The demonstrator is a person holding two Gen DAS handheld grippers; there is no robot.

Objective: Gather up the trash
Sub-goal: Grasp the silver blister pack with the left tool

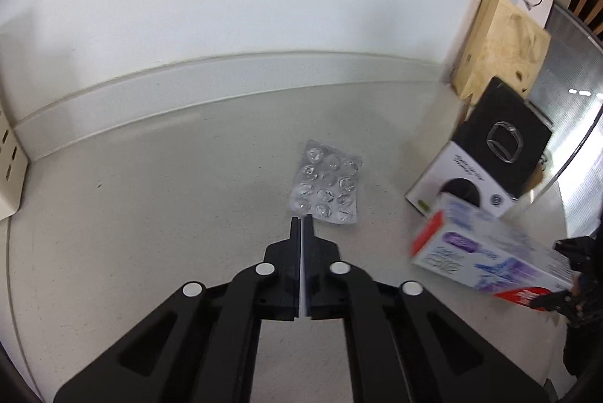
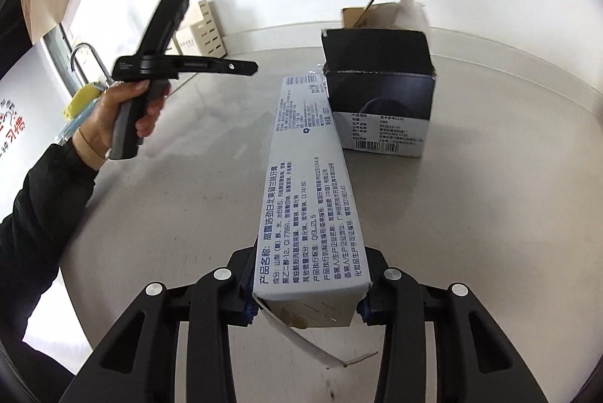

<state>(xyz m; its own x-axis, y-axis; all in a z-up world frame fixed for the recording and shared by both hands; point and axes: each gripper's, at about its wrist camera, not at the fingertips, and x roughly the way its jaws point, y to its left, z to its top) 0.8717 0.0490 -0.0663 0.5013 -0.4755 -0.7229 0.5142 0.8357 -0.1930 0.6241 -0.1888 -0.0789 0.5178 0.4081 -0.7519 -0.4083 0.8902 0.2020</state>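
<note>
A toothpaste box (image 2: 309, 199) is clenched in the right tool (image 2: 307, 293), lifted off the floor (image 1: 150, 207). The left tool (image 1: 301, 226) is pinched closed on the near edge of the blister pack (image 1: 327, 186), apparently. No bin is seen; both remain to be binned.

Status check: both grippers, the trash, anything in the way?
Left gripper shut on blister pack edge. Right gripper clamps toothpaste box. Black box ahead.

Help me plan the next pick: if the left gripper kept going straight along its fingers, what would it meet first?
The left gripper is shut and seems to pinch the near edge of the blister pack already. Straight on lies only that pack, then bare floor up to the wall; depth is unclear.
</note>
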